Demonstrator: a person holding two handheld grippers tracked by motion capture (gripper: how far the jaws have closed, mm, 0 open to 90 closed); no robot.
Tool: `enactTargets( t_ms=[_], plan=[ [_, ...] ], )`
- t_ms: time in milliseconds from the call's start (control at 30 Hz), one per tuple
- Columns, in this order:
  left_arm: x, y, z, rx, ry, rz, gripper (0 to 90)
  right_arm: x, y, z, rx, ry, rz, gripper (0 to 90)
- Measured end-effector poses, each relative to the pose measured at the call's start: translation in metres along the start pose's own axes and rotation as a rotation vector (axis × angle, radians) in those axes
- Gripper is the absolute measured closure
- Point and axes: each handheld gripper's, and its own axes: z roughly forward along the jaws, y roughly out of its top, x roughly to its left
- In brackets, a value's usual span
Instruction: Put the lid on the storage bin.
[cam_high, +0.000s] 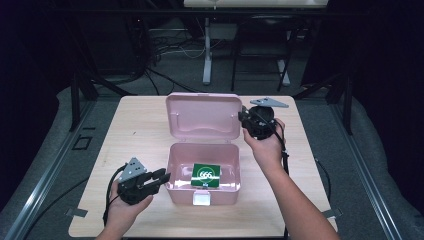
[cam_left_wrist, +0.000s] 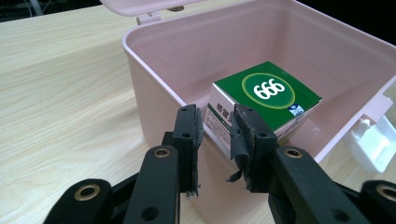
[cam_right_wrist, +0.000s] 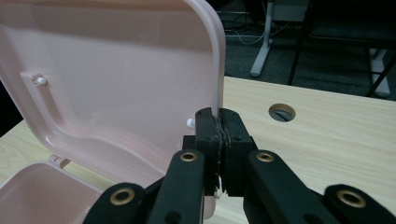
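The pink box (cam_high: 202, 190) sits near the front middle of the table (cam_high: 135, 130), its lid (cam_high: 202, 116) up, a green carton (cam_high: 206, 174) lying inside on the floor. Nearest, the left gripper (cam_high: 161, 179) hovers at the box's left wall, jaws parted narrowly and empty. Farther back, the right gripper (cam_right_wrist: 220, 122) pinches the lid's side edge, jaws closed on it. If closing is the aim, swing the lid along its hinge arc without twisting. Bare tabletop lies open on both sides.

Right gripper (cam_right_wrist: 219, 123) jaws pinch the pink lid's (cam_right_wrist: 116, 84) edge.
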Motion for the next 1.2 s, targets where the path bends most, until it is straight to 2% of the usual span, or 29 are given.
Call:
enactTargets(
  t_ms=[333,567,700,767,967,1167,1200],
  plan=[
    [0.000,0.000,0.000,-0.001,0.002,0.000,71.6,0.006,-0.007,-0.011,-0.032,-0.007,-0.031,87.4],
    [0.000,0.000,0.000,0.001,0.002,-0.002,71.6,0.005,-0.016,-0.019,-0.062,0.021,0.001,86.3],
    [0.000,0.000,0.000,0.001,0.002,-0.003,71.6,0.012,-0.020,-0.025,-0.071,-0.003,-0.041,86.7],
    [0.000,0.000,0.000,0.001,0.002,-0.004,71.6,0.012,-0.020,-0.026,-0.074,-0.005,-0.047,86.7],
    [0.000,0.000,0.000,0.002,0.001,-0.004,71.6,0.009,-0.028,-0.032,-0.095,0.034,0.001,85.4],
    [0.001,0.000,0.000,-0.001,-0.004,-0.008,71.4,0.010,-0.035,-0.036,-0.117,0.046,0.022,84.4],
    [0.001,0.000,0.000,0.000,-0.005,-0.009,71.3,0.008,-0.038,-0.038,-0.126,0.062,0.042,84.0]
  ],
)
